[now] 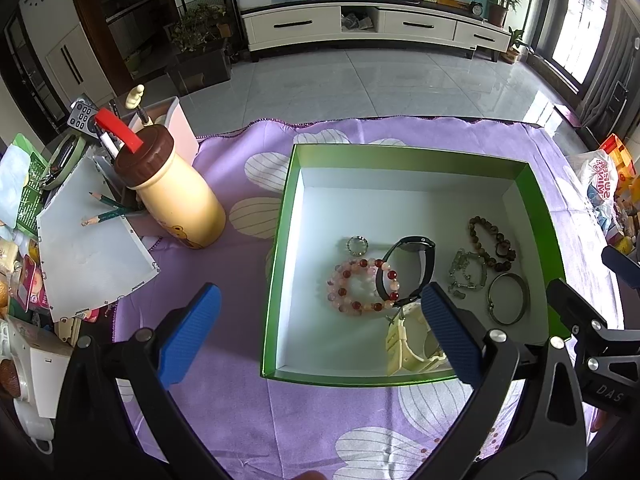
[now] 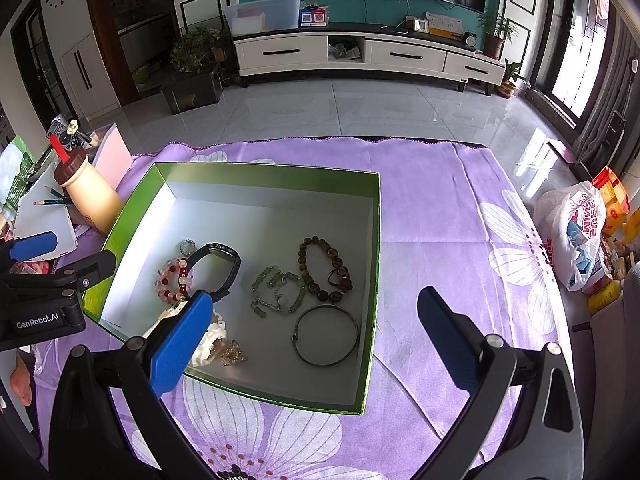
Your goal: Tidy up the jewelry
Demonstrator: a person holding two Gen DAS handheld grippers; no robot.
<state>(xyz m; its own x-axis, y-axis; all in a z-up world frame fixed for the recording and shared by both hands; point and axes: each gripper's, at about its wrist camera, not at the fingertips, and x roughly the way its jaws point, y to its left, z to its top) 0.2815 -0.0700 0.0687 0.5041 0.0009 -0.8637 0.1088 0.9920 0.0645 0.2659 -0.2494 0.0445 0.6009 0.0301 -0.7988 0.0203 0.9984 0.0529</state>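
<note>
Green box: your seven jewelry pieces already inside, loosely heaped, none visible on the bench. Left gripper and right gripper: fingers apart, holding nothing.

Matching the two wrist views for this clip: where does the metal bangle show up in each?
Left wrist: the bangle lies in the near right corner of the green box, right of the gripper's right finger.
Right wrist: the bangle sits lower centre, between the two fingers, near the box's front wall.
Shared landmark: the brown bead bracelet lies just beyond it in both.
</note>
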